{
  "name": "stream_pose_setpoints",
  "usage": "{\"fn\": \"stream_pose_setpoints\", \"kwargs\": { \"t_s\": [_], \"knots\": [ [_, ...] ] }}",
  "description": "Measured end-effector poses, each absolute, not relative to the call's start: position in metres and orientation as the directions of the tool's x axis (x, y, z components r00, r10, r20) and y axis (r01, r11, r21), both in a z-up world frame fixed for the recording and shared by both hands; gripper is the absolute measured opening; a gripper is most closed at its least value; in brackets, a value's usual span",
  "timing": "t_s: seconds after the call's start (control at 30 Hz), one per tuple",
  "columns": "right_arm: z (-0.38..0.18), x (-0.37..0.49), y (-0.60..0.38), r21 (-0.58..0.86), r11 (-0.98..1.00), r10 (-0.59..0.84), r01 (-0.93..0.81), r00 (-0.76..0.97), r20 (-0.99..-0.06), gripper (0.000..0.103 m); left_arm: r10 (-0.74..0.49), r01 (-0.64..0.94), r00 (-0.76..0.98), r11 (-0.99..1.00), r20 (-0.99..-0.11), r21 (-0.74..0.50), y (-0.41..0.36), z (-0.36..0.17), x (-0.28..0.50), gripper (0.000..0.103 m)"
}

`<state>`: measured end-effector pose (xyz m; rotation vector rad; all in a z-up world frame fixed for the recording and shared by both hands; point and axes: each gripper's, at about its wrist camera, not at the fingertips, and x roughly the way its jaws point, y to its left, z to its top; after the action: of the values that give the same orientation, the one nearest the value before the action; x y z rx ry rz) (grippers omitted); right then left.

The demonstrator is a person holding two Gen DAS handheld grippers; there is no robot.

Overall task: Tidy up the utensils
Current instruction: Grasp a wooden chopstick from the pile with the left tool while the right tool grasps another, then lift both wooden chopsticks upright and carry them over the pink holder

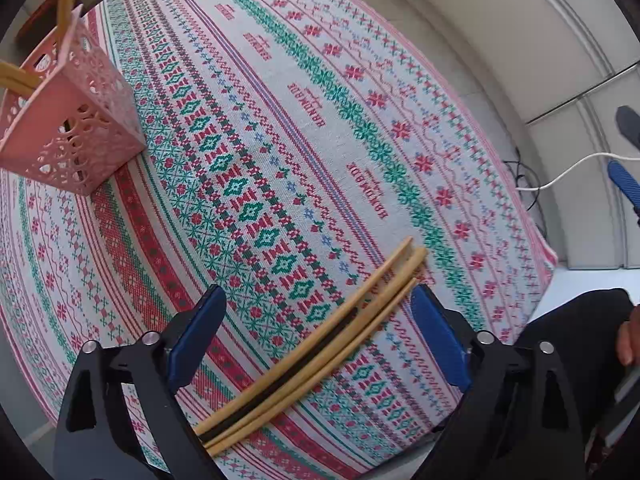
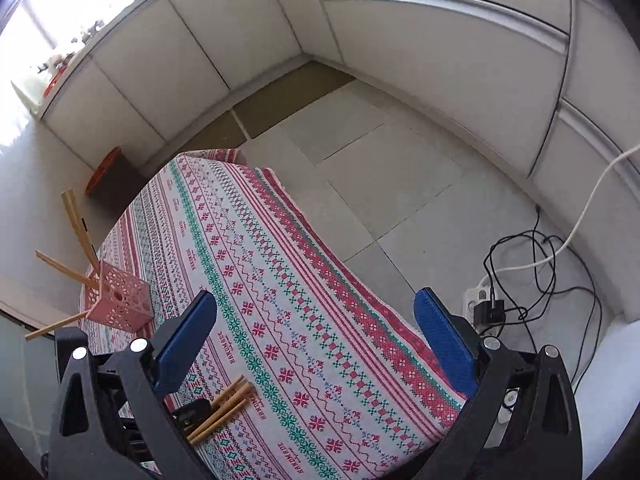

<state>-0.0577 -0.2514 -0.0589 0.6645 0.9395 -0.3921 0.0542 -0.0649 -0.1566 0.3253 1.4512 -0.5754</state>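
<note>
Left wrist view: patterned tablecloth [image 1: 280, 128] over a tiled floor [image 2: 380, 152]. Pink basket [image 1: 76, 128] holds a few chopsticks [image 1: 66, 0]. Loose chopsticks [image 1: 320, 344] lie between the left gripper [image 1: 318, 320]'s spread fingers, untouched. Right gripper [image 2: 316, 336] gapes too.

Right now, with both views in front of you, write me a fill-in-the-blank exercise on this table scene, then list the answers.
1. The loose chopsticks lie flat on the patterned ____.
2. The perforated holder with chopsticks standing in it is coloured ____.
3. The left tongs hang over the loose chopsticks with jaws ____.
4. The pads of the right tongs are coloured ____.

Answers: tablecloth; pink; open; blue
</note>
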Motion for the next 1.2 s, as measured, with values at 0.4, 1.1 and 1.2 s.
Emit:
{"fn": "stream_pose_setpoints", "kwargs": {
  "t_s": [0.4, 1.1, 1.2],
  "knots": [
    [-0.084, -0.053, -0.259, 0.452, 0.65, 0.112, 0.611, 0.511, -0.852, 0.096, -0.097, 0.59, 0.061, 0.806, -0.993, -0.043, -0.081, -0.186, 0.049, 0.077],
    [-0.151, 0.002, -0.146, 0.284, 0.833, 0.237, 0.475, 0.157, -0.959, 0.068, -0.246, 0.494, 0.423, 0.87, -0.872, -0.006, -0.013, -0.092, 0.034, 0.007],
    [-0.165, 0.006, -0.135, 0.285, 0.814, 0.268, 0.506, 0.109, -0.957, 0.059, -0.25, 0.472, 0.442, 0.881, -0.862, -0.014, 0.012, -0.087, 0.034, 0.007]
  ]
}}
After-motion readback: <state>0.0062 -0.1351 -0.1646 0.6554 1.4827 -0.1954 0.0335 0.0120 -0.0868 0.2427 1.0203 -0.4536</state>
